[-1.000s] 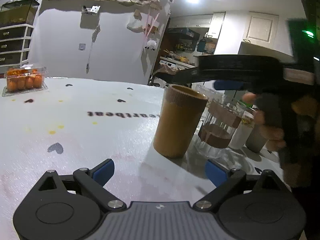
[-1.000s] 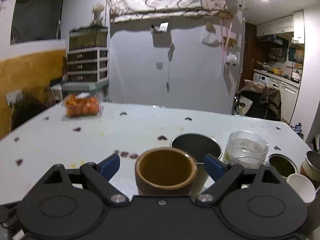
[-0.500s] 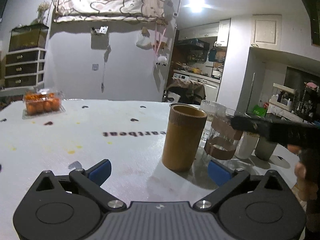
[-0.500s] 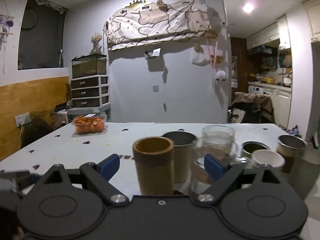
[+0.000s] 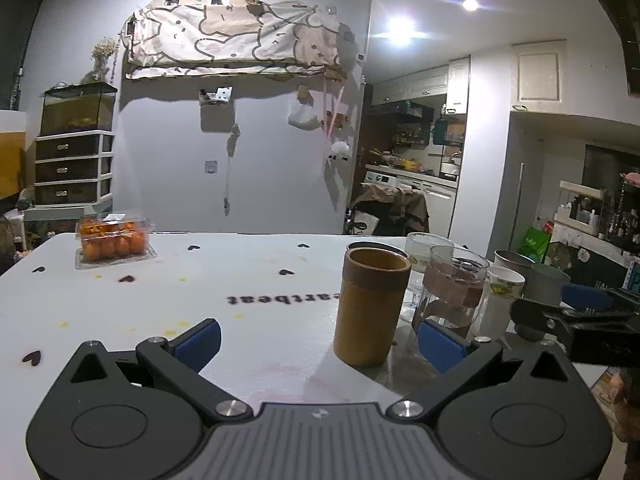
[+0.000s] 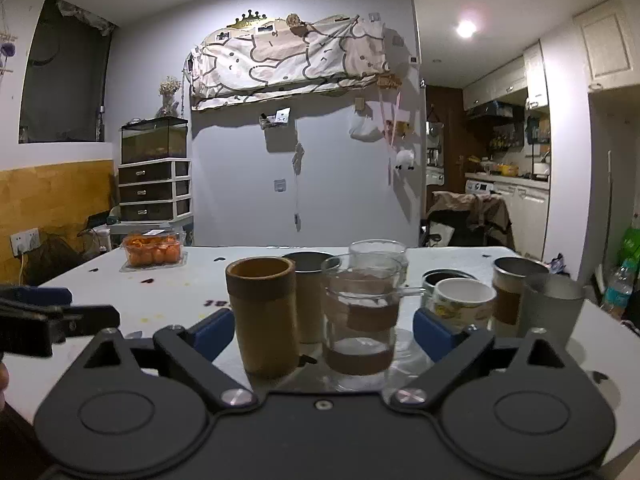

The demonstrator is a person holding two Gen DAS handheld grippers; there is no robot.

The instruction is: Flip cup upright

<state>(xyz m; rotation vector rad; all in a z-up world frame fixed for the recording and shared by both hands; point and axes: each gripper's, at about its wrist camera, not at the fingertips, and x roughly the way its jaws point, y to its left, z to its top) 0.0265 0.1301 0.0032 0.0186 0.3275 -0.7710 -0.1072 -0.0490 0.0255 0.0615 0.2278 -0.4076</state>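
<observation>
A brown bamboo cup [image 5: 372,306] stands upright on the white table [image 5: 160,300], mouth up; it also shows in the right wrist view [image 6: 266,312]. My left gripper [image 5: 318,342] is open and empty, pulled back from the cup, which stands ahead and to the right of centre. My right gripper [image 6: 322,330] is open and empty, low near the table's front edge, with the cup and a glass mug [image 6: 362,312] ahead between its fingers but apart from them. The right gripper's side shows at the right edge of the left wrist view [image 5: 576,320].
A cluster of cups stands right of the bamboo cup: a steel cup [image 6: 310,292], a clear glass [image 6: 378,250], a white paper cup [image 6: 460,304], a banded steel cup [image 6: 514,292], a grey tumbler [image 6: 550,308]. A clear box of oranges [image 5: 114,242] sits far left.
The right gripper has dropped from above the bamboo cup and pulled back toward the table's near edge. The left gripper has drawn back slightly. The cup stays upright and still.
</observation>
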